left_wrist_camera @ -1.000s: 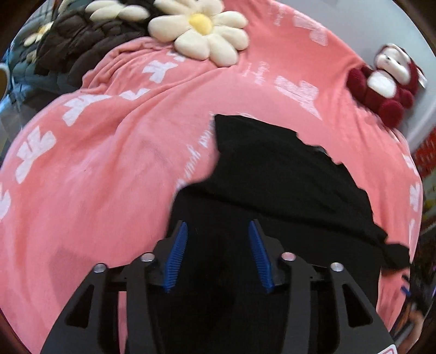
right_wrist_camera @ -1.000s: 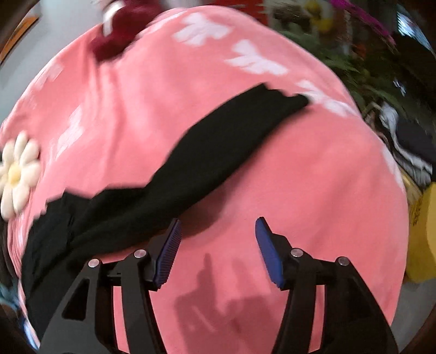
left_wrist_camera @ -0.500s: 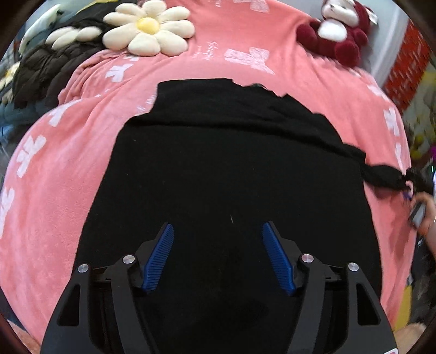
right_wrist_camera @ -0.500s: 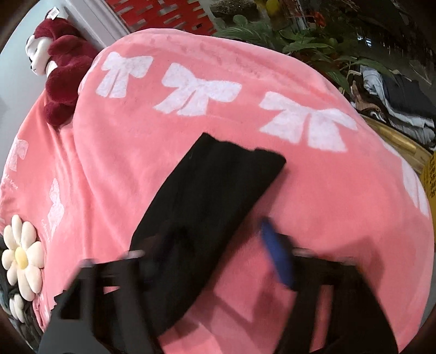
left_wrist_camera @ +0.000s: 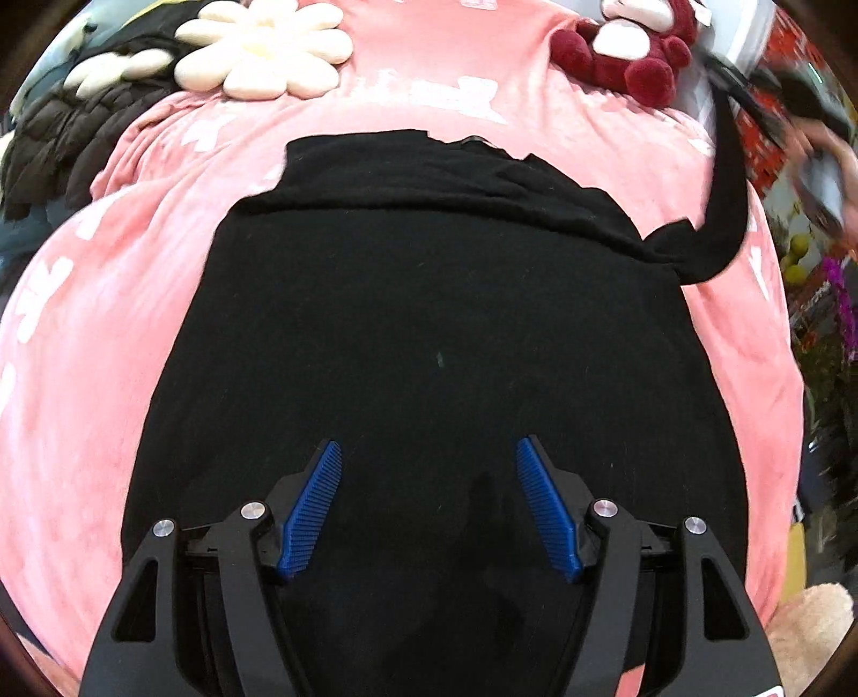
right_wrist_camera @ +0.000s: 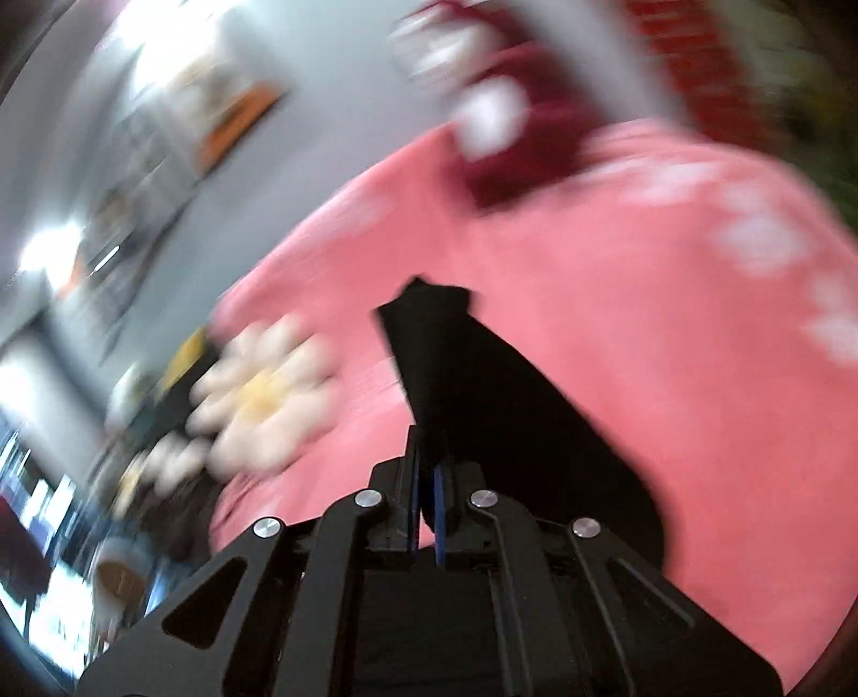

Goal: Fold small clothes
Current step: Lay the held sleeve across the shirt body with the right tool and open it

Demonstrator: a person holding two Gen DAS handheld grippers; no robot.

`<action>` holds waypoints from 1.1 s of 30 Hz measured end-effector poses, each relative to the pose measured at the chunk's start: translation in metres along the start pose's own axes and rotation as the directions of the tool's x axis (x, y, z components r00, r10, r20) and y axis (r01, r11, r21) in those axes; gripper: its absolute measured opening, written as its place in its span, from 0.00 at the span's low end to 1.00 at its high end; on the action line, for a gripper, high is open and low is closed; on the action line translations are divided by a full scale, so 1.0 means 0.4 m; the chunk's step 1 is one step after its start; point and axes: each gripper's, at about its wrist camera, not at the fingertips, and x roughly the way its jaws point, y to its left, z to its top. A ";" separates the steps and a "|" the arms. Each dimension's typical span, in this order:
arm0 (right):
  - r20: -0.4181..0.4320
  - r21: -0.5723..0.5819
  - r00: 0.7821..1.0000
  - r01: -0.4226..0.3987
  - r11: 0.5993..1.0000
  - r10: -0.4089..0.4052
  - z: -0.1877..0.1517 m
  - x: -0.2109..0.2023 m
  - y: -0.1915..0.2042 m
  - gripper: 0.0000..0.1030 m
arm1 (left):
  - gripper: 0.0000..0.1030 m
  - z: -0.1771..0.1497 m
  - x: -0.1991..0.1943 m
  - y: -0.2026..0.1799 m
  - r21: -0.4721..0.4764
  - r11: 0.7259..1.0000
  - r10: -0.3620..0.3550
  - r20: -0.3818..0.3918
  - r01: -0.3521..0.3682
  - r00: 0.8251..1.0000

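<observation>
Black knit garment: one item, spread flat on a pink bow-print blanket, body smoothed, top edge already turned down in a band across the shoulders. One sleeve is raised off the blanket at the far right, drawn up in a curve toward the right gripper. Judged progress: early; the first sleeve fold is under way, with the other side and the crosswise folds apparently not yet done.

Left gripper: jaws wide apart, blue pads over the lower body of the garment, holding nothing; whether they touch the cloth cannot be told.

Right gripper: jaws nearly together, pinching the black sleeve cloth between the pads; view heavily blurred.

Also present: daisy cushion, red plush toy, dark quilted item.
</observation>
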 end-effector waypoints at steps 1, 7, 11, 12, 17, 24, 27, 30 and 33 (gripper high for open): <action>-0.077 -0.035 0.996 -0.040 0.999 0.037 -0.056 0.075 0.074 0.04 | 0.64 -0.004 -0.004 0.008 -0.013 1.000 -0.008 0.001 0.008 1.000; -0.398 -0.228 0.916 -0.052 0.972 -0.045 -0.463 0.343 0.282 0.44 | 0.64 -0.036 -0.009 0.052 -0.047 0.999 -0.017 -0.013 0.016 1.000; -0.401 -0.258 0.914 -0.059 0.964 -0.052 -0.563 0.272 0.290 0.43 | 0.64 -0.053 -0.023 0.085 -0.076 0.997 -0.027 -0.005 0.026 1.000; -0.389 -0.281 0.917 -0.030 0.959 -0.085 -0.565 0.243 0.275 0.43 | 0.64 -0.055 -0.025 0.093 -0.088 0.996 -0.033 0.001 0.033 0.999; -0.352 -0.447 0.898 0.087 0.890 -0.265 -0.535 0.213 0.261 0.44 | 0.64 -0.034 -0.031 0.116 -0.156 0.986 -0.050 0.028 0.054 0.998; -0.393 -0.540 0.854 0.086 0.837 -0.341 -0.553 0.398 0.337 0.48 | 0.64 -0.029 -0.040 0.108 -0.129 0.991 -0.032 0.055 0.039 0.998; -0.411 -0.579 0.820 0.103 0.809 -0.398 -0.582 0.485 0.354 0.41 | 0.65 -0.035 -0.034 0.115 -0.128 0.991 -0.025 0.039 0.030 0.999; -0.398 -0.579 0.830 0.104 0.808 -0.392 -0.554 0.507 0.389 0.04 | 0.65 -0.035 -0.032 0.137 -0.166 0.985 -0.033 0.033 0.038 0.999; -0.382 -0.538 0.876 0.050 0.841 -0.296 -0.518 0.479 0.447 0.04 | 0.65 -0.024 -0.041 0.156 -0.208 0.977 -0.046 0.054 0.056 0.997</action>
